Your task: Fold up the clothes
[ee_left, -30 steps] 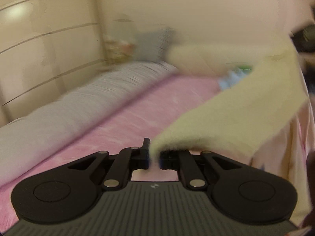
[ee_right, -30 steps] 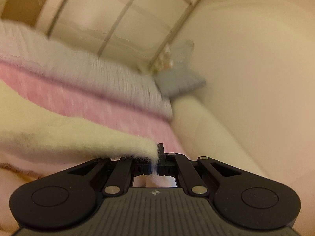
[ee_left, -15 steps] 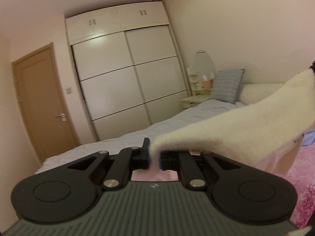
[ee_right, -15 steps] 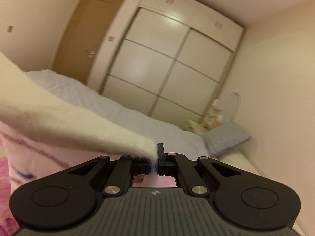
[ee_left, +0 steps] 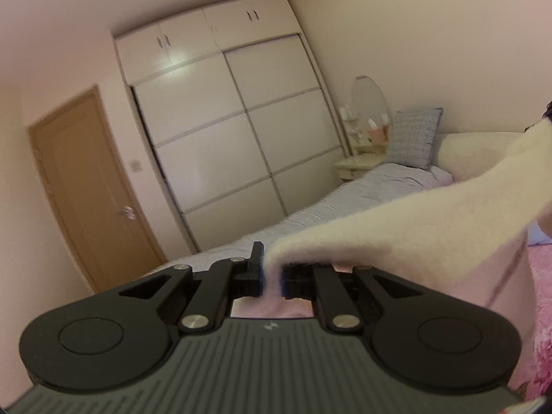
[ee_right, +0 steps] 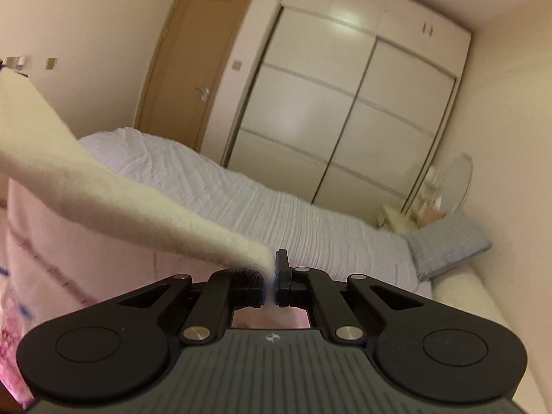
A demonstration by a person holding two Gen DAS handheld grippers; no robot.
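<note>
A fuzzy cream garment [ee_left: 431, 217] is being held up over the bed [ee_right: 262, 203], clamped at one corner by the left gripper [ee_left: 272, 274] and at the other by the right gripper [ee_right: 270, 279], both jaws closed tight on cloth. Its long top edge is being stretched between the two, running right from the left fingers and left from the right ones, neither hand nearer. Open bed is lying ahead; wardrobe [ee_left: 234, 131] stands far.

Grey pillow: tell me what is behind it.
Behind the grey pillow stand a small bedside table and an oval mirror. The pillow covers part of the table.
</note>
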